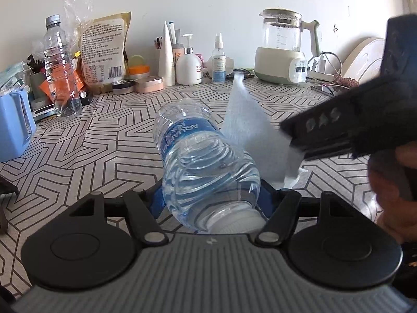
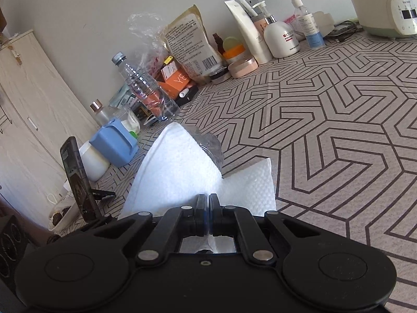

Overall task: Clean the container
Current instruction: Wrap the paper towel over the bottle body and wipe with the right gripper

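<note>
Left hand-held gripper (image 1: 211,195): clamped on the water bottle (image 1: 200,156) near its neck, cap toward the camera, base pointing away; likely so the sides stayed bare for wiping.
Right hand-held gripper (image 2: 207,208): pinched tight on a white paper towel (image 2: 182,167), which fanned out ahead of its tips.
Contact: towel lay against the bottle's side, right of the left gripper.
Desk (image 1: 104,135): patterned surface below both; bottle held above it.
Stage: wiping apparently under way.
</note>
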Motion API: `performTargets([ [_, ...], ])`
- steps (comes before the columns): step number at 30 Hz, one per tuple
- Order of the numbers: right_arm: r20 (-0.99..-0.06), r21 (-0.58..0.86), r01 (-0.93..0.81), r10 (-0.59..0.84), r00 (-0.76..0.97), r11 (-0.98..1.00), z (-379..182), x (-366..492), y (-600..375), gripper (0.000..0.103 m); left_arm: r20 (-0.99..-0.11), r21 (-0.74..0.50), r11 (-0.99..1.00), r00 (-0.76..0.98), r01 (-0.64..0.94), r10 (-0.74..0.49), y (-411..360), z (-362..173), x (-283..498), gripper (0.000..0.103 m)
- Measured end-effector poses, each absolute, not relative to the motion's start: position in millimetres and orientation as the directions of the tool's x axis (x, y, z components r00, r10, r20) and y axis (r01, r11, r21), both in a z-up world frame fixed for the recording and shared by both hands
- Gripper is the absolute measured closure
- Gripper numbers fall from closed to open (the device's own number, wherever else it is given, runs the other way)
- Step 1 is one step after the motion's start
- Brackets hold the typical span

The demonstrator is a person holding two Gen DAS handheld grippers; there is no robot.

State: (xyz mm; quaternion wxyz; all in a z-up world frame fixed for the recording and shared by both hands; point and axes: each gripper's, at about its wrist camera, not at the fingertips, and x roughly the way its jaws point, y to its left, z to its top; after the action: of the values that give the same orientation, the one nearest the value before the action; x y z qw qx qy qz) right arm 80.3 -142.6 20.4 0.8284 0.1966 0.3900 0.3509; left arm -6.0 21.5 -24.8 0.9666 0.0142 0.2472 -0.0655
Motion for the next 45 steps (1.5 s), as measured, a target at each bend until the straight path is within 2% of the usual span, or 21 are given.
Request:
performTargets([
  [5,-0.442,0.606,-0.482,0.772,0.458,0.633,40.7,70.7,-142.1,0.097,-0.48,-0.026,0.991,0.868,0.133,-0.129,24.4,-25.6,-5.4,0.035],
  [8,-0.401,0.629,-0.499,0.799,0.448,0.596,47.1,67.1,-139.1,0.096,-0.468,0.017,0.989,0.875,0.148,-0.123,19.6,-26.6,-7.9,0.035],
  [14,-0.401,0.59,-0.513,0.778,0.484,0.624,46.6,62.9,-136.5,0.096,-0.462,0.007,0.988,0.877,0.151,-0.131,22.5,-26.5,-9.3,0.037],
  [17,-0.405,0.599,-0.498,0.774,0.487,0.627,42.2,66.1,-141.6,0.085,-0.461,-0.002,0.989,0.877,0.151,-0.135,24.4,-26.8,-8.8,0.037],
  [28,-0.471,0.601,-0.441,0.741,0.478,0.666,23.2,79.6,-146.7,0.084,-0.462,-0.067,0.987,0.871,0.149,-0.163,33.5,-28.2,-7.6,0.037],
  [33,-0.504,0.624,-0.408,0.742,0.441,0.666,9.0,86.0,-143.6,0.084,-0.465,-0.048,0.988,0.872,0.148,-0.153,31.8,-29.0,-8.0,0.037],
  [39,-0.473,0.64,-0.414,0.756,0.452,0.647,17.7,80.6,-148.9,0.086,-0.464,-0.09,0.988,0.872,0.129,-0.156,34.6,-25.9,-7.8,0.036],
  [45,-0.394,0.681,-0.461,0.815,0.425,0.57,32.3,75.2,-152.0,0.085,-0.466,-0.094,0.988,0.872,0.122,-0.151,34.0,-23.6,-8.8,0.035],
])
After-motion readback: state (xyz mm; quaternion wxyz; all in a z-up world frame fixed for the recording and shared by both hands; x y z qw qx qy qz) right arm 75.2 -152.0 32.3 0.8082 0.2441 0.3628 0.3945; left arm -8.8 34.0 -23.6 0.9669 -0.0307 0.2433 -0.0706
